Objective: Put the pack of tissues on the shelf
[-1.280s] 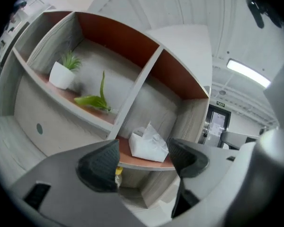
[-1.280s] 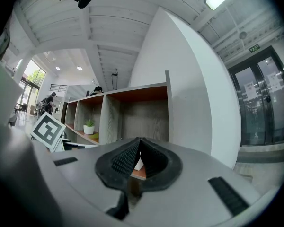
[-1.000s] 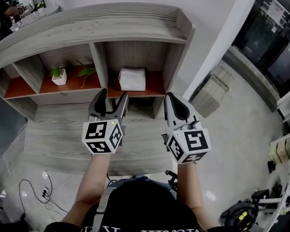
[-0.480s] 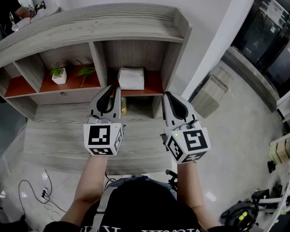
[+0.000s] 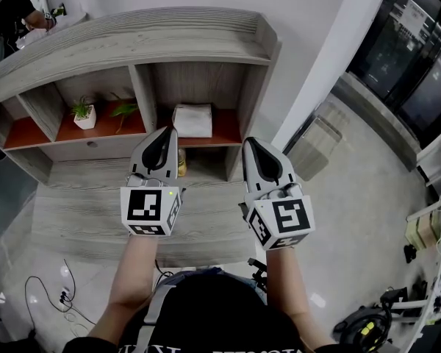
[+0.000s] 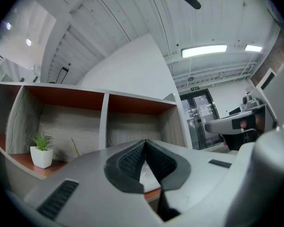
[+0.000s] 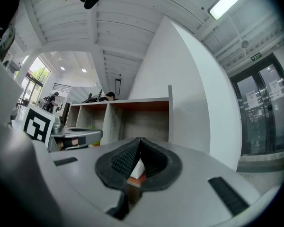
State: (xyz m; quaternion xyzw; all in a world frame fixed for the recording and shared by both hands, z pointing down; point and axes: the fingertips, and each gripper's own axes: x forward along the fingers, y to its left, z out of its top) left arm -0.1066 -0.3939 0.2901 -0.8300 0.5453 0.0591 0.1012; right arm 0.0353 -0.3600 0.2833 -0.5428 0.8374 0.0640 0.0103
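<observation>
Far left background: a person (image 5: 6,12) at a desk behind the unit's top edge.
Floor, lower left: pale and glossy, with dark cables (image 5: 55,284) lying loose.
Shelf unit (image 5: 132,39): grey wood grain, curved top, open compartments with orange-red boards; a broad grey ledge (image 5: 73,212) runs along its front.
Middle compartment: small potted plant (image 5: 83,115) in a white pot, upright.
Left gripper (image 5: 164,132): above the ledge, jaws just closed, tips together, nothing between them.
Pack of tissues (image 5: 192,120): white, lying flat on the board of the right compartment, beyond both grippers and apart from them.
Right gripper (image 5: 251,144): beside the left, jaws together, empty.
Wall (image 5: 309,43): plain white, to the right of the unit.
Floor, right (image 5: 353,175): grey speckled.
Far right: dark glass doors (image 5: 419,50).
</observation>
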